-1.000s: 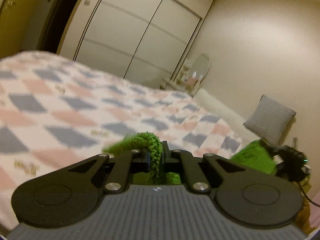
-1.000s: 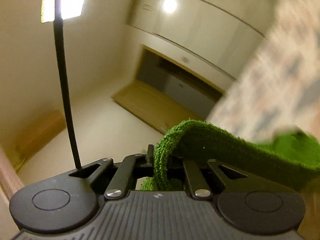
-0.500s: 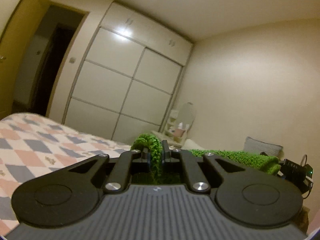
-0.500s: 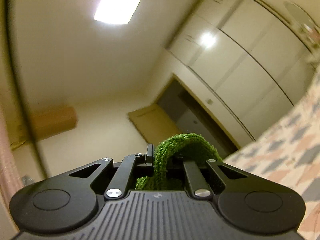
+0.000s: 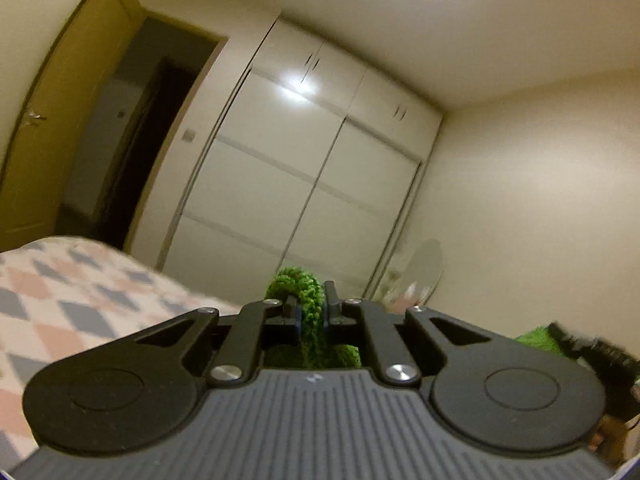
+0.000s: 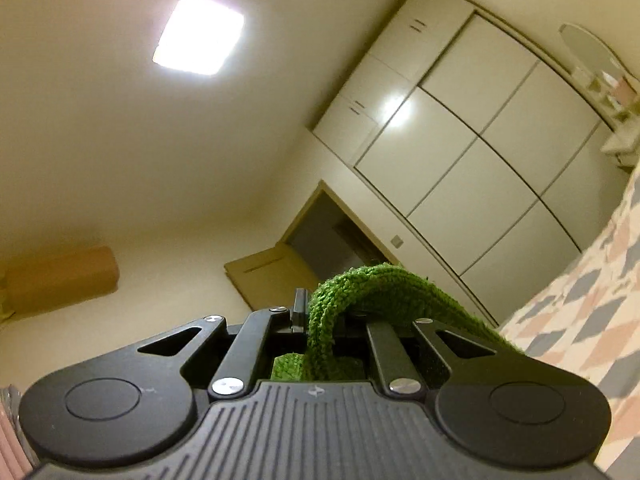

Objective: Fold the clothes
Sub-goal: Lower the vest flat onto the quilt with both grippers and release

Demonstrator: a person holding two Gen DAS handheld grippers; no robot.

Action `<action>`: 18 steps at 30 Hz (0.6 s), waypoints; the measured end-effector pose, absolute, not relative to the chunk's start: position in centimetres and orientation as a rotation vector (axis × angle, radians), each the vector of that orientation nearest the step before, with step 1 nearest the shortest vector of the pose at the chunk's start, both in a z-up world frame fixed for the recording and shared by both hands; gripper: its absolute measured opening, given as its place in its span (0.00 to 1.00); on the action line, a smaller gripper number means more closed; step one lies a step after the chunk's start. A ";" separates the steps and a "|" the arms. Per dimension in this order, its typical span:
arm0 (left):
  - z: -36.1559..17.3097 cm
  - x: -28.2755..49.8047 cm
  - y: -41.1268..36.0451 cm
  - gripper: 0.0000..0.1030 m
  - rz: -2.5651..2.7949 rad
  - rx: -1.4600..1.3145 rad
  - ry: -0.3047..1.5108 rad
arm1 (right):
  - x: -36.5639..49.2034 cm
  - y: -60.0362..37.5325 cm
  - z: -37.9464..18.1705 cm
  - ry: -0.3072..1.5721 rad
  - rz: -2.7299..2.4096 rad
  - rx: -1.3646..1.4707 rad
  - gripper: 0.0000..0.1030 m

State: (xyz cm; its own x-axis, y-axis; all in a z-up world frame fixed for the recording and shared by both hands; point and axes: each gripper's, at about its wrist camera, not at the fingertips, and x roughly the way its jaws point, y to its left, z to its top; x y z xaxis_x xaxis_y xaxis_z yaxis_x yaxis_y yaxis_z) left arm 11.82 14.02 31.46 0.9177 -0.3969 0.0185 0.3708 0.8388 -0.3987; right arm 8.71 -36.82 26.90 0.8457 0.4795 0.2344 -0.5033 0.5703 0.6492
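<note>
Two tongs pinching green knit garment (image 5: 311,312): my left gripper (image 5: 311,316) and right gripper (image 6: 320,332) both clamped on cloth, lifted above checkered bed (image 5: 60,300). Keep grips level, edge taut, lower evenly onto bed.

The left gripper (image 5: 311,312) and right gripper (image 6: 320,314) match: ribbed grey body with a small logo, matte black linkage arms, round pivot discs, silver screws.

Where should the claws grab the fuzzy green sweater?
By its thick knitted edge, as now: the left claw and right claw each pinch a fold of the green sweater from the side, so it probably hangs spread between them.
</note>
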 end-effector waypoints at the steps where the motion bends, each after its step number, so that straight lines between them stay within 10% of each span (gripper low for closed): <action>1: 30.8 11.6 14.0 0.06 -0.409 -0.402 0.063 | 8.5 -36.8 24.4 0.038 0.556 0.771 0.08; 6: 20.3 10.2 13.9 0.07 -0.405 -0.354 0.230 | 7.4 -36.5 11.7 0.393 0.444 0.757 0.09; 13: -4.8 11.2 16.8 0.12 -0.125 -0.410 0.915 | 5.3 -36.2 -6.9 0.893 0.239 0.731 0.25; 18: -7.7 8.6 16.8 0.28 -0.139 -0.462 0.940 | 1.9 -37.3 -12.8 0.880 0.184 0.896 0.27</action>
State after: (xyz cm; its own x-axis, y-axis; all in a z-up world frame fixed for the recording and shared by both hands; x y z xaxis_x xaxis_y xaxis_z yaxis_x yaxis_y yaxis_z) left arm 8.65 16.81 -7.70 0.5890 -0.3125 -0.7452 -0.0832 0.8938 -0.4406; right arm 1.92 -37.29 -12.80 0.6471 0.4823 -0.5905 0.2061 0.6351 0.7445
